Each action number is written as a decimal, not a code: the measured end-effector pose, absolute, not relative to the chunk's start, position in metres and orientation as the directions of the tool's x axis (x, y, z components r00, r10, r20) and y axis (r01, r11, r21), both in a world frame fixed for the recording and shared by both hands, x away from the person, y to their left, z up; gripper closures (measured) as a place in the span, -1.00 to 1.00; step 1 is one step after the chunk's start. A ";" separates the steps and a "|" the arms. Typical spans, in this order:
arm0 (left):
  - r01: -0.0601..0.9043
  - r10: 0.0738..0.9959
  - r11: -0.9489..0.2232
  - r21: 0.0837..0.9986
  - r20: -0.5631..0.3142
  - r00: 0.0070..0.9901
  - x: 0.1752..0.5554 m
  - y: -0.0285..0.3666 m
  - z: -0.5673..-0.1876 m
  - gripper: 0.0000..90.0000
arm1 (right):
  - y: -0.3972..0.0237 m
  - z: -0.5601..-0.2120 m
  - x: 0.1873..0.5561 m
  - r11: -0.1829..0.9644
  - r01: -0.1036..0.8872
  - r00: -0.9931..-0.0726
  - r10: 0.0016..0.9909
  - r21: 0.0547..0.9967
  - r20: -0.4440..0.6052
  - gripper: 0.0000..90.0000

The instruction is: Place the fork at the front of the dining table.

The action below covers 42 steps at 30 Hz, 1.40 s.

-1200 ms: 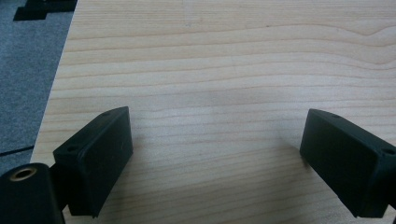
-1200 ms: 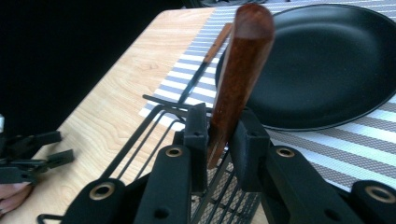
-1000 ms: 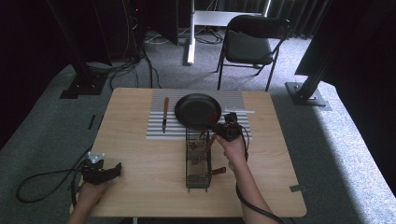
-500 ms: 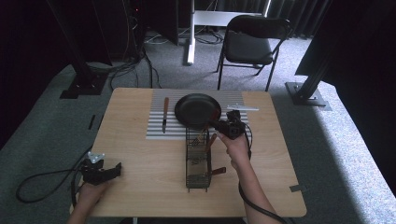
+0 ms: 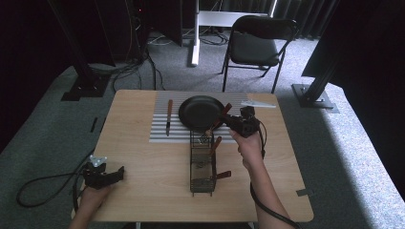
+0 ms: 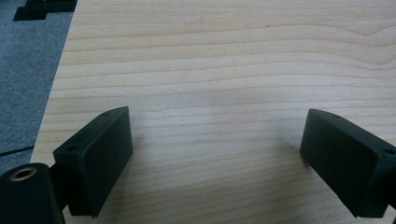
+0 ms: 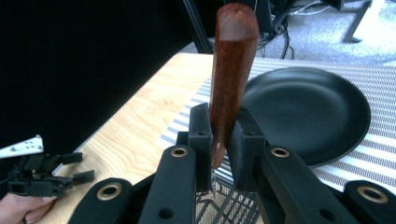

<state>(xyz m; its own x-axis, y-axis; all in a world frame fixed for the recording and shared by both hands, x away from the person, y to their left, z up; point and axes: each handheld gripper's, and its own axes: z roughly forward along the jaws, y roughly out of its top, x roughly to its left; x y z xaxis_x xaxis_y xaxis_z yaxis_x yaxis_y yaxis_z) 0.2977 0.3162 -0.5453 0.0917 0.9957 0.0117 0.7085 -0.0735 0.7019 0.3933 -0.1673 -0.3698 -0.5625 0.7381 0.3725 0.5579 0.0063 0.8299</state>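
Gripping a wooden-handled utensil (image 7: 232, 70) by its handle, the right gripper (image 5: 228, 121) was seen raised above the far end of the wire rack (image 5: 202, 162), beside the black plate (image 5: 200, 112); its jaws were closed tight on the brown handle, whose metal end reached down into the rack; the utensil's kind could not be told; another brown handle (image 5: 215, 144) leaned in the rack; a knife (image 5: 168, 116) lay on the striped mat (image 5: 162, 133); the left gripper (image 5: 106, 175) rested at the near left edge of the table (image 5: 143, 157), its jaws wide apart and holding nothing.
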 end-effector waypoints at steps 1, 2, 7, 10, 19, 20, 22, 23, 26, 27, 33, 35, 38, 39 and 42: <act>0.708 0.996 -0.074 0.702 0.012 0.092 0.298 0.316 -0.545 -0.80 | -0.168 -0.367 0.392 0.004 0.553 -0.565 0.737 0.833 0.371 0.80; 0.709 0.996 -0.073 0.702 0.011 0.092 0.298 0.316 -0.545 -0.80 | -0.170 -0.364 0.392 0.002 0.547 -0.568 0.735 0.837 0.370 0.80; 0.708 0.996 -0.074 0.702 0.012 0.092 0.298 0.316 -0.545 -0.80 | -0.177 -0.351 0.389 -0.026 0.530 -0.576 0.722 0.848 0.383 0.80; 0.708 0.996 -0.073 0.702 0.011 0.092 0.298 0.316 -0.545 -0.80 | -0.181 -0.343 0.387 -0.034 0.517 -0.579 0.723 0.855 0.378 0.80; 0.710 0.996 -0.073 0.701 0.011 0.092 0.298 0.316 -0.545 -0.80 | -0.201 -0.326 0.387 -0.075 0.487 -0.561 0.737 0.870 0.377 0.80; 0.711 0.996 -0.074 0.699 0.012 0.093 0.298 0.316 -0.545 -0.80 | -0.204 -0.324 0.387 -0.075 0.483 -0.558 0.742 0.873 0.372 0.80; 0.709 0.996 -0.074 0.701 0.012 0.092 0.298 0.316 -0.545 -0.80 | -0.209 -0.320 0.388 -0.078 0.477 -0.549 0.752 0.875 0.366 0.80; 0.709 0.996 -0.073 0.701 0.011 0.092 0.298 0.316 -0.545 -0.80 | -0.212 -0.319 0.388 -0.079 0.474 -0.542 0.759 0.877 0.361 0.80; 0.708 0.996 -0.074 0.702 0.012 0.092 0.298 0.316 -0.545 -0.80 | -0.221 -0.319 0.390 -0.080 0.474 -0.522 0.776 0.877 0.353 0.80; 0.708 0.996 -0.073 0.702 0.011 0.091 0.298 0.316 -0.545 -0.80 | -0.224 -0.320 0.391 -0.082 0.477 -0.512 0.784 0.875 0.352 0.80; 0.709 0.996 -0.073 0.702 0.011 0.091 0.298 0.316 -0.545 -0.80 | -0.244 -0.336 0.400 -0.081 0.508 -0.452 0.823 0.858 0.345 0.80; 0.709 0.996 -0.073 0.701 0.011 0.092 0.298 0.316 -0.545 -0.80 | -0.251 -0.342 0.403 -0.082 0.519 -0.435 0.831 0.851 0.346 0.80; 0.709 0.996 -0.073 0.701 0.011 0.092 0.298 0.316 -0.545 -0.80 | -0.259 -0.353 0.408 -0.084 0.543 -0.406 0.845 0.836 0.349 0.80; 0.709 0.996 -0.073 0.701 0.011 0.092 0.298 0.316 -0.545 -0.80 | -0.262 -0.356 0.410 -0.085 0.551 -0.396 0.850 0.830 0.349 0.80; 0.709 0.996 -0.073 0.701 0.011 0.092 0.298 0.316 -0.545 -0.80 | -0.265 -0.365 0.414 -0.075 0.568 -0.377 0.862 0.819 0.340 0.80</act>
<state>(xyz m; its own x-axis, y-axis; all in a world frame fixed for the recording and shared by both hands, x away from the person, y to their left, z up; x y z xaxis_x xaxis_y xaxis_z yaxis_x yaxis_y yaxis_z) 0.2976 0.3162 -0.5453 0.0916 0.9957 0.0110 0.7093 -0.0730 0.7012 0.4144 -0.2647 -0.3649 -0.3767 0.8617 0.3401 0.5684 -0.0749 0.8193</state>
